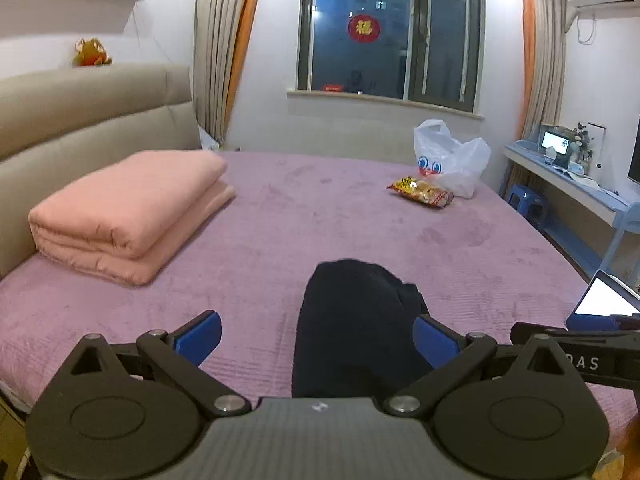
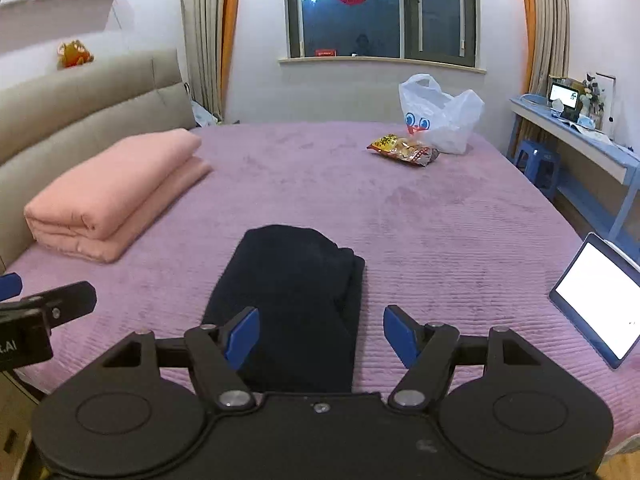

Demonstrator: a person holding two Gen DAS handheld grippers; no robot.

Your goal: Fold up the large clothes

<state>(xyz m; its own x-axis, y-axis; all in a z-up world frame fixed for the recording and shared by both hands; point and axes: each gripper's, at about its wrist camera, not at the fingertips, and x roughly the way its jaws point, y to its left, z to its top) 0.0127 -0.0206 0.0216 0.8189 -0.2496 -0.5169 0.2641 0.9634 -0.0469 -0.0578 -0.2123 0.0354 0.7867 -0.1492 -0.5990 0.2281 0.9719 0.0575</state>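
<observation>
The dark garment (image 2: 288, 304) lies folded in a compact bundle on the bed (image 2: 440, 220), twelve o'clock of both grippers; the left gripper (image 1: 318, 338) and right gripper (image 2: 322, 334) have their jaws released and empty, so the folding looks finished.

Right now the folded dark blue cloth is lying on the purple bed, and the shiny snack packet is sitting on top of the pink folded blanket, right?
Not quite. The shiny yellow snack packet lies on the purple bed beside the white plastic bag, far from the pink folded blanket. The right wrist view shows it. The folded dark blue cloth does lie on the bed.

Black claw (image 1: 318, 338) linkages, blue pads (image 2: 242, 338), silver pivot screws
</observation>
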